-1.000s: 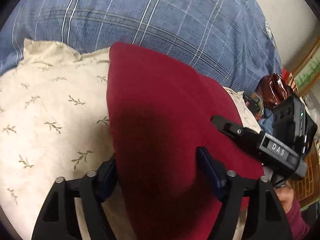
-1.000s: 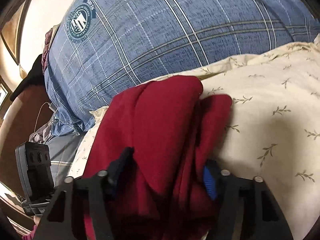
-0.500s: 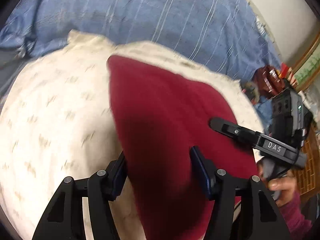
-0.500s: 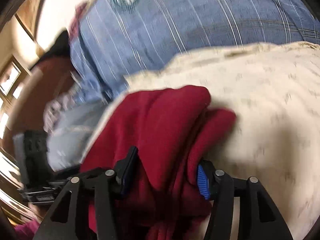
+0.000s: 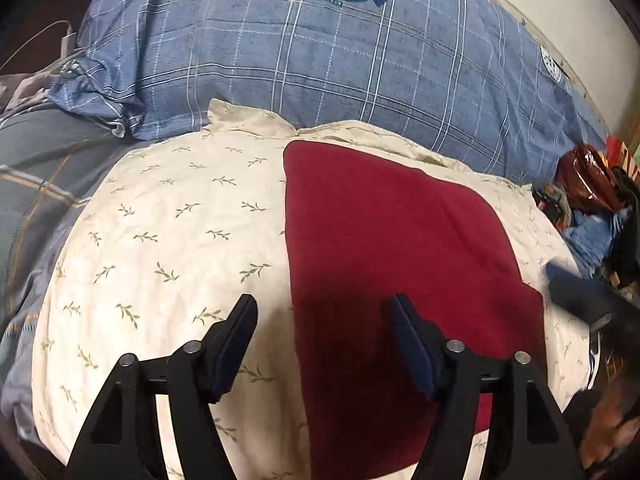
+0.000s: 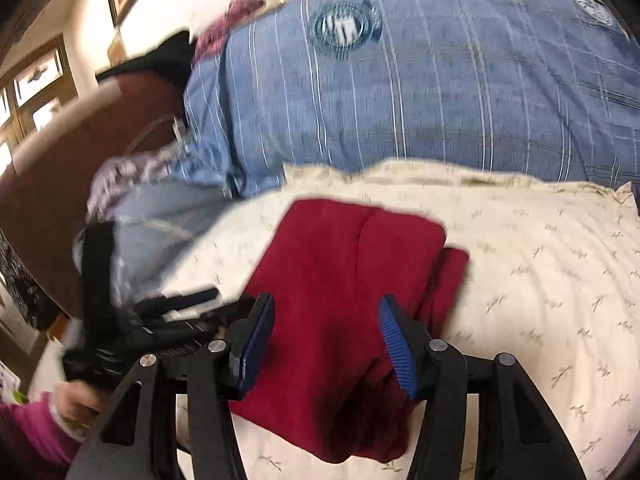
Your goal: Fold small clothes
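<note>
A dark red garment (image 5: pixel 380 232) lies folded flat on a cream leaf-print pillow (image 5: pixel 180 240). My left gripper (image 5: pixel 322 308) hovers over its near left edge, one finger above the pillow and the other above the cloth. Its jaws are opening and its pads touch nothing. In the right wrist view the red garment (image 6: pixel 352 260) shows a second layer sticking out on its right side. My right gripper (image 6: pixel 326 304) stands above its near end. Those jaws are closing a little, with cloth below the gap and neither pad pressing on it. The left gripper (image 6: pixel 180 308) shows blurred at the left.
A blue plaid quilt (image 5: pixel 320 60) rises behind the pillow. Bags and clutter (image 5: pixel 588 184) are piled at the right. A brown headboard (image 6: pixel 60 180) and windows lie to the left in the right wrist view. A hand in a magenta sleeve (image 6: pixel 32 420) holds the left tool.
Both grippers have drawn back from the red garment and no longer have it bunched between their fingers. It now lies flat on the pillow, with more of the pillow and quilt in view.
</note>
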Demonstrator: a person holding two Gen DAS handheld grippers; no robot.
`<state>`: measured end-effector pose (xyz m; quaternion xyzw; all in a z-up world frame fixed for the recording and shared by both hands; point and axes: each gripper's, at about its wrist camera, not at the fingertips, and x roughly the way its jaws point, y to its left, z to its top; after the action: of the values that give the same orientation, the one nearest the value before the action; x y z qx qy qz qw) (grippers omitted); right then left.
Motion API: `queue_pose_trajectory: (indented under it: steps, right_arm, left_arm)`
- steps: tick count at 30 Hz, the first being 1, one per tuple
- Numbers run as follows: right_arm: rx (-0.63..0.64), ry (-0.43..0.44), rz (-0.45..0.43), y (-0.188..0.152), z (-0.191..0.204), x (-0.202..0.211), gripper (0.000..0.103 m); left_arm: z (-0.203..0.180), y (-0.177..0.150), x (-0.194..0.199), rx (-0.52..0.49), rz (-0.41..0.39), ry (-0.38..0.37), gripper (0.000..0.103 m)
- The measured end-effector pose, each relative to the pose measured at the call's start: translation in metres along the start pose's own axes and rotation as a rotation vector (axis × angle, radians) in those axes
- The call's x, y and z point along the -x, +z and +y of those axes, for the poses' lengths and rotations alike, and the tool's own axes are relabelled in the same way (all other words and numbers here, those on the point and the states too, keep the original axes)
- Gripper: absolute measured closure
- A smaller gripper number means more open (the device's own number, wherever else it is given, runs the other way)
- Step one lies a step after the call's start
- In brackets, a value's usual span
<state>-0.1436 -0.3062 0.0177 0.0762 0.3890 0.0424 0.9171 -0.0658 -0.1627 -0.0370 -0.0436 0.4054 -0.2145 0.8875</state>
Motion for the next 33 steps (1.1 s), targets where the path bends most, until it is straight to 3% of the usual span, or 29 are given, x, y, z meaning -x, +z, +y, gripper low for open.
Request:
queue_pose_trajectory:
  steps: [4, 7, 15, 17, 21, 28, 33]
  right_arm:
    - [-0.004, -0.11, 0.043, -0.015, -0.013, -0.023, 0.052]
    - [-0.074, -0.069, 0.082, -0.024, -0.028, -0.035, 0.051]
    - [-0.091, -0.052, 0.026, -0.021, -0.022, -0.004, 0.049]
    - [-0.1, -0.059, 0.0, -0.021, -0.023, 0.009, 0.046]
    - [-0.09, -0.094, -0.043, -0.017, -0.017, 0.022, 0.031]
    - [-0.091, -0.161, -0.108, -0.011, -0.012, 0.036, 0.017]
    - [-0.106, -0.179, -0.114, -0.011, -0.013, 0.037, 0.016]
  left_arm:
    - [-0.004, -0.012, 0.011, -0.026, -0.013, 0.04, 0.033]
    - [-0.004, -0.014, 0.019, -0.024, -0.036, 0.059, 0.033]
    - [-0.015, -0.019, 0.034, -0.073, -0.063, 0.106, 0.033]
    - [-0.017, -0.019, 0.037, -0.086, -0.079, 0.116, 0.033]
    - [-0.021, -0.022, 0.046, -0.097, -0.099, 0.121, 0.033]
    - [-0.022, -0.027, 0.062, -0.112, -0.137, 0.139, 0.033]
    - [-0.021, -0.03, 0.073, -0.116, -0.158, 0.13, 0.033]
